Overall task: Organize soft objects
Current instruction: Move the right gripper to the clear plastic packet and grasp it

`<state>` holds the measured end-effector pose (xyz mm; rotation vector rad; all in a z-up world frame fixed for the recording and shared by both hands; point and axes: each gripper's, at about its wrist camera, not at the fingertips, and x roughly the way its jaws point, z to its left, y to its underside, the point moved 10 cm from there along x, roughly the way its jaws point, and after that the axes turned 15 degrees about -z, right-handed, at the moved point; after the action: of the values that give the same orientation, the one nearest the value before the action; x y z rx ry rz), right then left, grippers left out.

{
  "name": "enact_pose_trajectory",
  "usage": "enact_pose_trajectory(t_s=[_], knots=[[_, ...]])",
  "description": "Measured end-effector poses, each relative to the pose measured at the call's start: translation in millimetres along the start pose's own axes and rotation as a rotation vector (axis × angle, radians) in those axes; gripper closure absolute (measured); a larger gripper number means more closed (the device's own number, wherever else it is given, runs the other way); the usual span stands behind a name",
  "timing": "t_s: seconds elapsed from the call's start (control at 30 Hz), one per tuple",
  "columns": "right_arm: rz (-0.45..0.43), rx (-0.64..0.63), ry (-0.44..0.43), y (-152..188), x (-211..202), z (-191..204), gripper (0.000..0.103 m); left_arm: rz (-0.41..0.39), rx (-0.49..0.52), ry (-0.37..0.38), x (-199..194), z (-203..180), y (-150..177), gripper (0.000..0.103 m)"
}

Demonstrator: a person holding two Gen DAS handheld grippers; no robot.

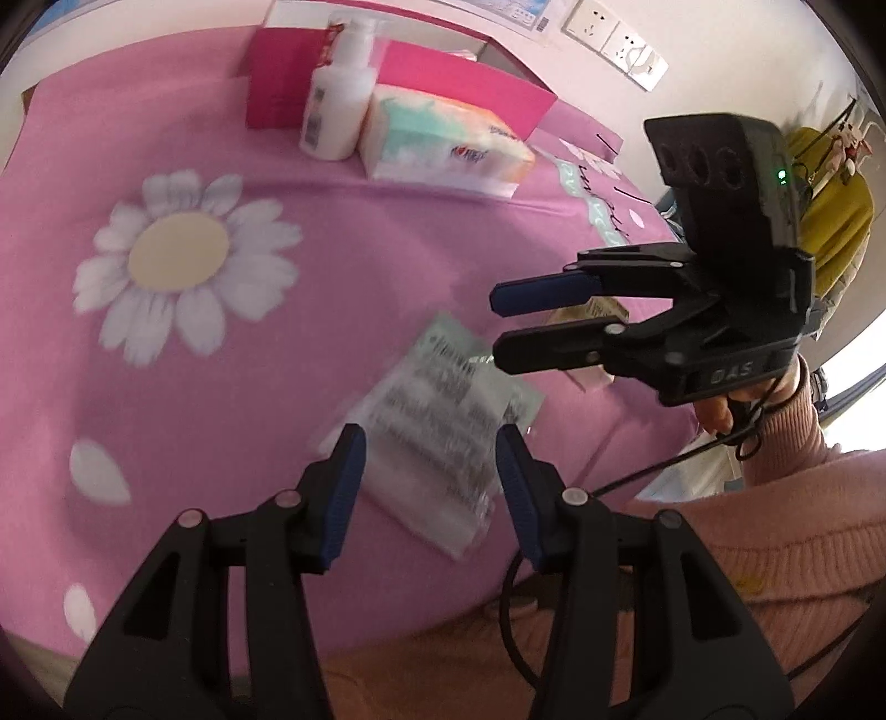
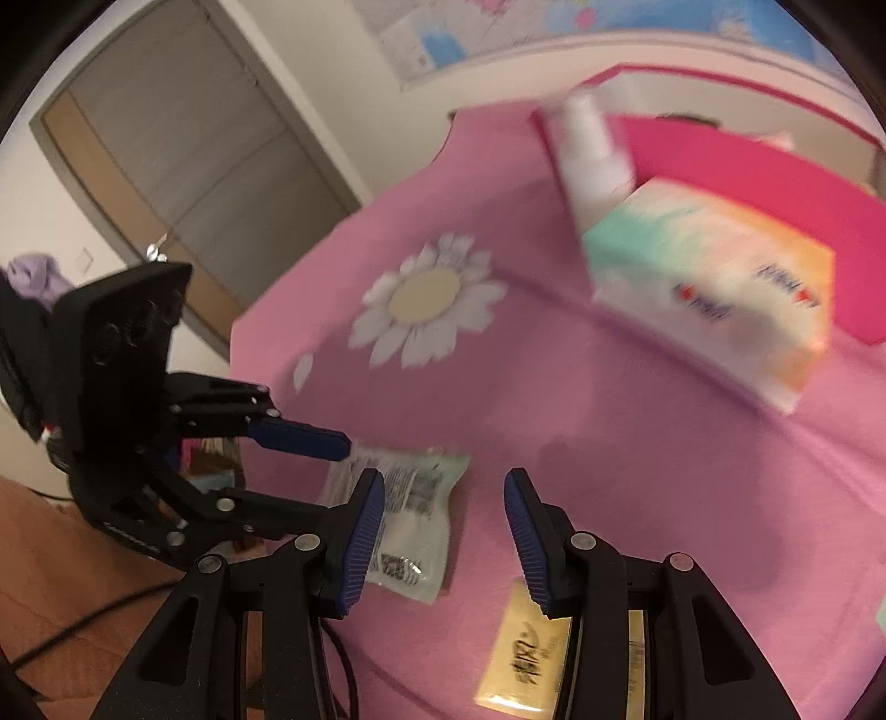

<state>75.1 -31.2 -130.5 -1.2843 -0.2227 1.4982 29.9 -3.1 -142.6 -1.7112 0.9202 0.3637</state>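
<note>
I see both grippers over the pink cloth [image 1: 232, 354]. Left gripper [image 1: 429, 437] jaws apart, nothing pinched, flat wipes packet [image 1: 443, 421] lying just under them. Right gripper [image 2: 443, 490] jaws apart, empty too; yellow tissue pack [image 2: 523, 659] on the cloth beneath its right finger.

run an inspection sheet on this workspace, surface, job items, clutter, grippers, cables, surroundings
Surface: pink daisy-print cloth.
Job's things: flat wipes pack lying near the front edge; small yellow packet beside it; large tissue pack at the back.
Clutter: white pump bottle upright beside the tissue pack; pink box behind both.
Grippers: left hand-held gripper open above the wipes pack; right hand-held gripper open, holding nothing.
Cables: black cable trailing across a pink sleeve.
Surroundings: wall sockets; door.
</note>
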Motion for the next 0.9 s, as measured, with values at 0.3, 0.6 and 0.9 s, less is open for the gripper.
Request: enact_pose_trajectory(t_s=[0.3, 0.6, 0.9], knots=[[0.074, -0.037, -0.005, 15, 17, 4, 0.057, 0.043, -0.042, 0.009, -13, 3, 25, 0.046], [0.075, -0.046, -0.025, 19, 17, 16, 0.057, 0.038, -0.070, 0.062, 6, -8, 15, 0.045], [0.010, -0.006, 0.002, 9, 9, 7, 0.084, -0.010, -0.088, 0.038, 20, -2, -4, 0.045]])
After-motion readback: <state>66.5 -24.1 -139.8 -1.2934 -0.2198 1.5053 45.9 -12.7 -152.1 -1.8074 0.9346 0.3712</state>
